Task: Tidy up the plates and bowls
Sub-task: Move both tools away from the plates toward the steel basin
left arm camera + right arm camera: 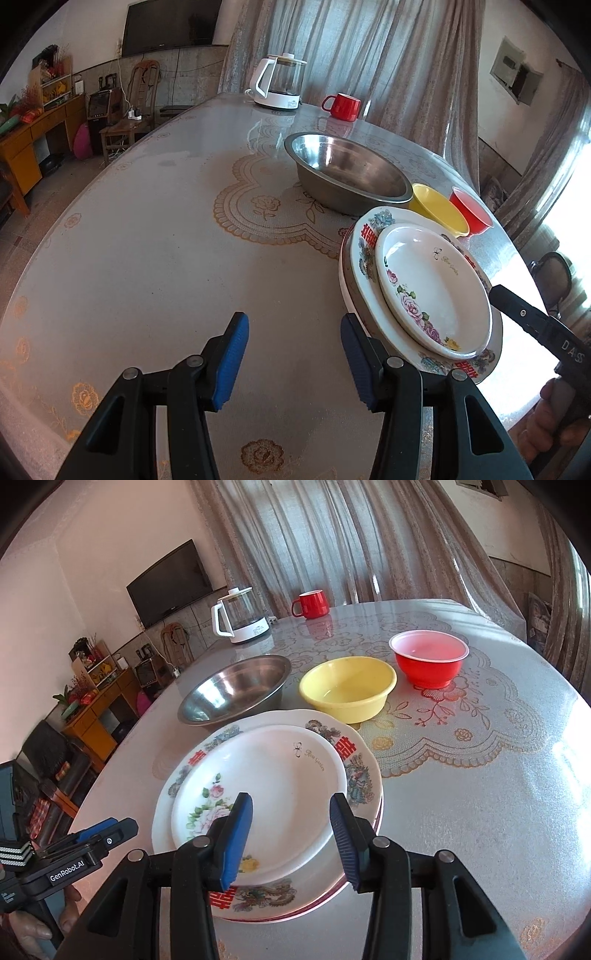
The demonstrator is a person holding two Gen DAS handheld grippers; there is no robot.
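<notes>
A stack of plates sits on the table: a white rose-patterned plate lies on a larger plate with red characters, with more rims beneath. Behind it stand a steel bowl, a yellow bowl and a red bowl. My right gripper is open and empty, hovering over the near edge of the stack. My left gripper is open and empty, just left of the stack, its right finger close to the plate rims. The steel bowl, yellow bowl and red bowl show beyond.
A white kettle and a red mug stand at the table's far side. The table has a glossy lace-print cover. Curtains hang behind. A chair, desk and TV are off to the left.
</notes>
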